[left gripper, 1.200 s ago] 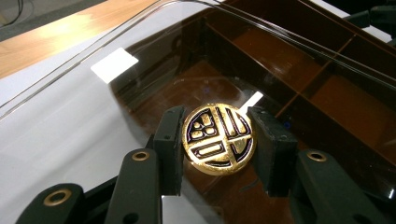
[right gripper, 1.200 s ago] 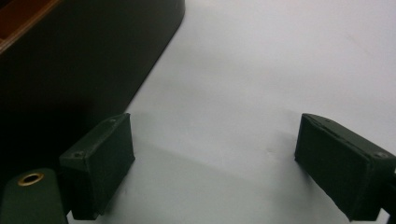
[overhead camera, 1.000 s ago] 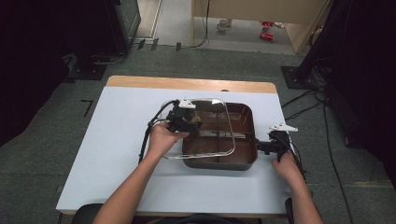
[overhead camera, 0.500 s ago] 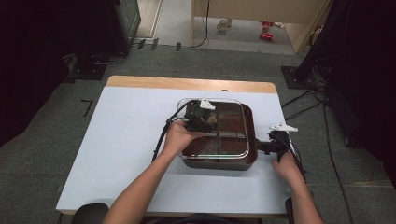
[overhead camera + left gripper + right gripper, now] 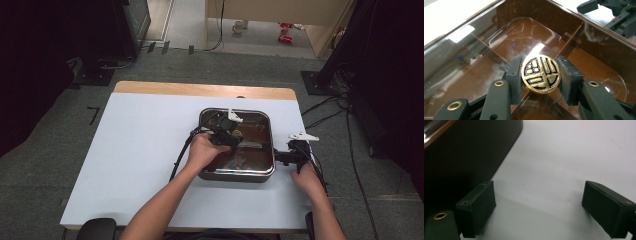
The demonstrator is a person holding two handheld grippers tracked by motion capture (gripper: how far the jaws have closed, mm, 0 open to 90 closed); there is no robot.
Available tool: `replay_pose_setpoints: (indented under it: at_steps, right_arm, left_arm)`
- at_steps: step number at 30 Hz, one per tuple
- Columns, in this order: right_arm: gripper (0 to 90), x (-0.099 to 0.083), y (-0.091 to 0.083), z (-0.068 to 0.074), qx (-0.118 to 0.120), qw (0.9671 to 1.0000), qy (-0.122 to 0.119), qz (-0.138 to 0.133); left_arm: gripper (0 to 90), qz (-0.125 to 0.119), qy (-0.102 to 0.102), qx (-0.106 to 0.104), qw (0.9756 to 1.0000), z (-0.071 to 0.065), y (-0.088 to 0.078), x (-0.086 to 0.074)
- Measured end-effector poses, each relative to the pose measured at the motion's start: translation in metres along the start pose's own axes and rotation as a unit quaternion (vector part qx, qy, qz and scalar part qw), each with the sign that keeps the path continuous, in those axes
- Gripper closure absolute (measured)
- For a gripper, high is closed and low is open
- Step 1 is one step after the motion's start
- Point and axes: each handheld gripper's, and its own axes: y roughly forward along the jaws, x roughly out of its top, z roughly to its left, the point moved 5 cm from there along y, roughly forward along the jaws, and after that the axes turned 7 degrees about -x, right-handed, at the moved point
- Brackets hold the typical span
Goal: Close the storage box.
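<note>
Your left gripper (image 5: 541, 75) clamped on round gold knob (image 5: 541, 74) of clear glass lid (image 5: 486, 32); both pads press knob's sides. Lid sits over brown divided tray (image 5: 237, 174), near table's (image 5: 135, 150) right side. Your right gripper (image 5: 539, 207) rests on table just beside tray's right wall, jaws spread wide, nothing between pads.

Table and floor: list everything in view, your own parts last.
Pot: one, brown, divided inside, right of table centre.
Lid: one, clear glass, on the pot.
Knob: one, gold and black, at the lid's centre.
Table: one, white top, wooden far edge.
Cables: several, black, floor at right.
Left gripper: one, black, fingers clamped on the knob.
Right gripper: one, black, open, on the table beside the pot.
</note>
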Motion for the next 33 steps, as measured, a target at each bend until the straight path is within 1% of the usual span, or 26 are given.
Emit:
replay_pose_setpoints:
  at_steps: [4, 8, 12, 13, 14, 15, 16, 19, 21, 23, 24, 26, 27, 28, 30, 31, 32, 33]
  right_arm:
    - [11.1, 0.000, 0.000, 0.000, 0.000, 1.0000, -0.001, 0.000]
    - [11.1, 0.000, 0.000, 0.000, 0.000, 1.0000, 0.000, -0.001]
    - [11.1, 0.000, 0.000, 0.000, 0.000, 1.0000, 0.000, -0.001]
    - [11.1, 0.000, 0.000, 0.000, 0.000, 1.0000, 0.000, -0.001]
    - [11.1, 0.000, 0.000, 0.000, 0.000, 1.0000, -0.001, -0.001]
    - [11.1, 0.000, 0.000, 0.000, 0.000, 1.0000, -0.001, -0.001]
    - [11.1, 0.000, 0.000, 0.000, 0.000, 1.0000, 0.000, -0.001]
    - [11.1, 0.000, 0.000, 0.000, 0.000, 1.0000, 0.000, -0.001]
    - [11.1, 0.000, 0.000, 0.000, 0.000, 1.0000, 0.000, -0.001]
    - [11.1, 0.000, 0.000, 0.000, 0.000, 1.0000, 0.000, -0.001]
    - [11.1, 0.000, 0.000, 0.000, 0.000, 1.0000, 0.000, -0.001]
    - [11.1, 0.000, 0.000, 0.000, 0.000, 1.0000, 0.000, -0.002]
    - [11.1, 0.000, 0.000, 0.000, 0.000, 1.0000, 0.000, -0.001]
    - [11.1, 0.000, 0.000, 0.000, 0.000, 1.0000, 0.000, -0.001]
    - [11.1, 0.000, 0.000, 0.000, 0.000, 1.0000, 0.000, -0.001]
    - [11.1, 0.000, 0.000, 0.000, -0.001, 1.0000, 0.000, -0.001]
    - [11.3, 0.000, 0.000, 0.000, -0.001, 1.0000, -0.001, -0.001]
    - [11.3, 0.000, 0.000, 0.000, -0.001, 1.0000, -0.001, -0.001]
  left_arm:
    - [58.7, -0.008, -0.004, -0.011, 0.9999, 0.002, 0.000, -0.002]
    - [58.0, -0.008, -0.002, -0.011, 0.9999, 0.002, 0.001, -0.001]
    - [52.1, -0.005, -0.006, -0.021, 0.9997, 0.002, 0.000, -0.001]
    - [50.6, -0.004, -0.006, -0.024, 0.9997, 0.002, -0.001, -0.001]
    - [47.2, -0.002, -0.003, -0.028, 0.9996, 0.002, -0.002, -0.002]
    - [46.3, -0.002, -0.003, -0.028, 0.9996, 0.002, -0.002, -0.002]
    - [46.3, 0.000, 0.000, -0.038, 0.9993, 0.002, -0.002, -0.003]
    - [41.1, 0.000, 0.006, -0.054, 0.9985, 0.001, -0.006, -0.003]
    - [40.7, -0.004, 0.009, -0.054, 0.9985, 0.001, -0.010, -0.002]
    - [38.2, -0.006, 0.012, -0.048, 0.9988, 0.002, -0.015, -0.001]
    - [37.5, -0.006, 0.012, -0.048, 0.9988, 0.002, -0.015, -0.001]
    - [37.4, -0.007, 0.018, -0.039, 0.9991, 0.003, -0.020, 0.000]
    - [36.7, -0.002, 0.017, -0.034, 0.9993, 0.004, -0.024, 0.000]
    - [36.6, -0.002, 0.017, -0.034, 0.9993, 0.004, -0.024, 0.000]
    - [36.5, -0.001, 0.019, -0.041, 0.9990, 0.003, -0.031, -0.002]
    - [36.3, -0.006, 0.016, -0.047, 0.9988, 0.003, -0.034, -0.003]
    - [36.2, -0.011, 0.013, -0.051, 0.9986, 0.004, -0.041, -0.004]
    - [36.2, -0.011, 0.013, -0.051, 0.9986, 0.004, -0.041, -0.004]
